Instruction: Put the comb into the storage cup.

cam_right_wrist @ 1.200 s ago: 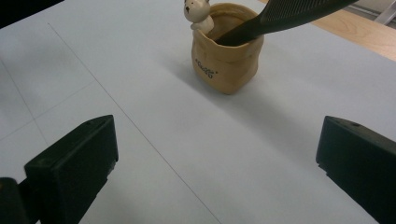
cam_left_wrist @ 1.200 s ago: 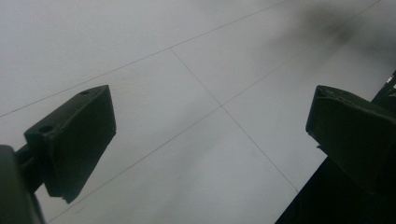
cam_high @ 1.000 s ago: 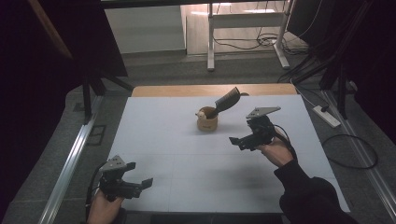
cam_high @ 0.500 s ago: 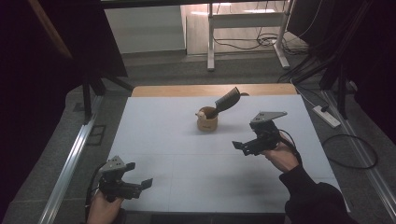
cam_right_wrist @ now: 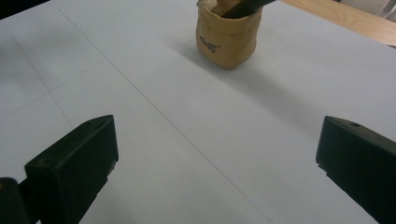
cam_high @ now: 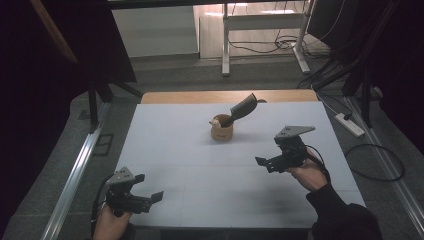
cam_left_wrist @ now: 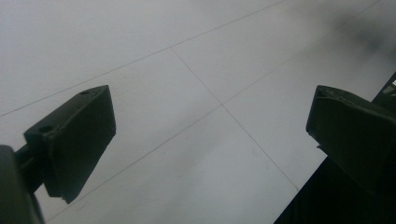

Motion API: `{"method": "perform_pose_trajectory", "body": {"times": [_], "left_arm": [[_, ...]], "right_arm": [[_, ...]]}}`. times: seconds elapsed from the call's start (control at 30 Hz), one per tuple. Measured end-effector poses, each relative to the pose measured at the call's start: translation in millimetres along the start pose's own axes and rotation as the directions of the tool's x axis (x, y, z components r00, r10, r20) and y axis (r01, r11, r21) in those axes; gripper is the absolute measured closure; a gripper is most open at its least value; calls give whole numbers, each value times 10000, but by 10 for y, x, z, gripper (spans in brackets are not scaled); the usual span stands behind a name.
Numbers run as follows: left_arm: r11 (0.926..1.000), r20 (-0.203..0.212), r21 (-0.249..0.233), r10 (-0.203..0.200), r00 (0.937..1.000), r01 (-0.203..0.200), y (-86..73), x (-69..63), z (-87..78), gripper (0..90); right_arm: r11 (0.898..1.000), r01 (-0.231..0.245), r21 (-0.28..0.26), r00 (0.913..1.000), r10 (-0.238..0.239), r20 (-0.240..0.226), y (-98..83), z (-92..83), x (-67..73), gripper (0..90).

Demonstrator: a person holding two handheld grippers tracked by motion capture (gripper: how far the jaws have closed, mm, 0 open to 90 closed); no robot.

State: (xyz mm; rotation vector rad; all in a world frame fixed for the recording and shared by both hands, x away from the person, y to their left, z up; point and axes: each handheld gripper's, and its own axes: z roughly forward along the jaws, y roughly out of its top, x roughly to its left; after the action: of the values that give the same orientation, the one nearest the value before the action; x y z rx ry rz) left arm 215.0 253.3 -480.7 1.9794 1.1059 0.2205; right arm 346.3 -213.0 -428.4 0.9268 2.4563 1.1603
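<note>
Figure: workspace with both tools free. The small tan paper bag (cam_high: 221, 131) stands upright on the white table (cam_high: 200, 190), toward its far edge and near the middle of its width, with a dark flat object (cam_high: 242, 108) leaning out of its open mouth toward the far right; what that object is cannot be told. In the right gripper view the bag (cam_right_wrist: 227, 39) sits ahead and slightly left of centre, printed side facing you, well apart from the jaws.

Your right gripper (cam_high: 272, 162) hovers over the right half of the table, nearer you than the bag, jaws spread wide and holding nothing; it points left across the table, roughly toward the bag, a stance that suits an approach. Its wide opening likely exists to clear the bag's sides.

Your left gripper (cam_high: 147, 197) rests low at the near left corner, jaws likewise parted and empty, over bare table (cam_left_wrist: 201, 70). Placed so, it stays out of the right hand's path while remaining ready to steady the bag if needed.
</note>
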Motion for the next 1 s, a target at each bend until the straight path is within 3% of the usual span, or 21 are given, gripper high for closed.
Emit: {"method": "perform_pose_trajectory", "body": {"times": [1.0], "left_arm": [[10000,45,-27,-74,10000,74,0,6,-2,22]], "right_arm": [[9977,-560,373,9979,547,344,-423,-323,-53,0]]}}
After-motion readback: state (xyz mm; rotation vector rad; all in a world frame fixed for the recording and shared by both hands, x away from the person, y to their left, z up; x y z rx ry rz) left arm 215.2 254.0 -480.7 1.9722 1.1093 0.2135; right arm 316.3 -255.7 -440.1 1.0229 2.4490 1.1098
